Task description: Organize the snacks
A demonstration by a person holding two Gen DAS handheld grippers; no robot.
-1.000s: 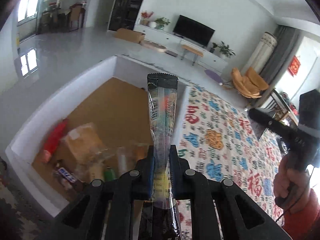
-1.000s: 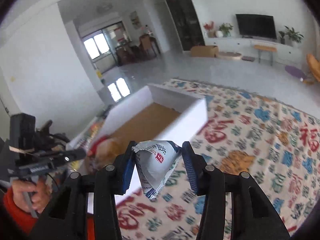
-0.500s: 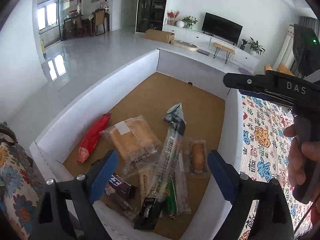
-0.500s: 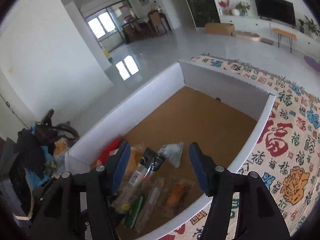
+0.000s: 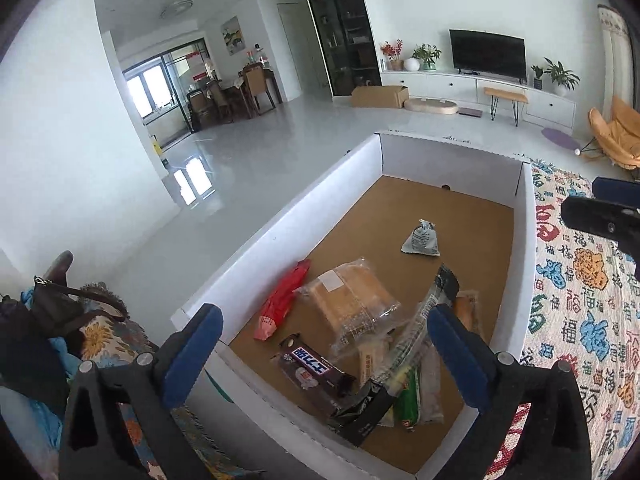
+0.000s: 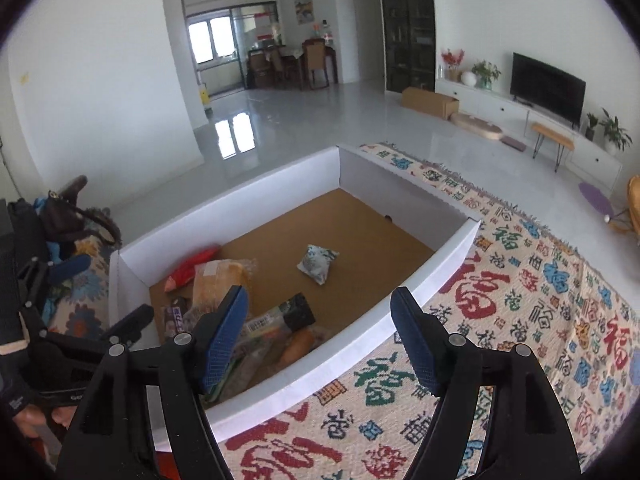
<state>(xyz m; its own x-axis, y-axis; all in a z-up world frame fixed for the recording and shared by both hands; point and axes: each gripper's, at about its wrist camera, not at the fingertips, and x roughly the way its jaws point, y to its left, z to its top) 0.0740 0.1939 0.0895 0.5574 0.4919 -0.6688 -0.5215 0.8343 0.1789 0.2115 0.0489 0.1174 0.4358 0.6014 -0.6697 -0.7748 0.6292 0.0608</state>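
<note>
A white-walled box point(image 5: 280, 240) with a brown floor holds the snacks. At its near end lie a red packet point(image 5: 282, 306), a wrapped bread point(image 5: 348, 302), a dark chocolate bar point(image 5: 310, 366), a long clear stick packet point(image 5: 424, 320) and a green packet point(image 5: 408, 396). A small white-blue pouch point(image 5: 420, 238) sits alone mid-floor. My left gripper point(image 5: 326, 340) hovers over the near end, its jaws opening with nothing between them. My right gripper point(image 6: 320, 320) hangs over the box's right wall point(image 6: 400, 296), also opening and empty; the pouch point(image 6: 318, 262) lies beyond it.
A cream cloth with red, blue and green characters point(image 6: 520, 300) covers the surface right of the box. A dark bag on a flowered fabric point(image 5: 60, 308) lies left of it. A person's hand point(image 6: 28, 420) holds the left gripper's handle. Glossy floor beyond.
The left gripper let go of the long stick packet, which now lies in the box. The right gripper dropped the white-blue pouch onto the box floor. Both jaws spread wide.
</note>
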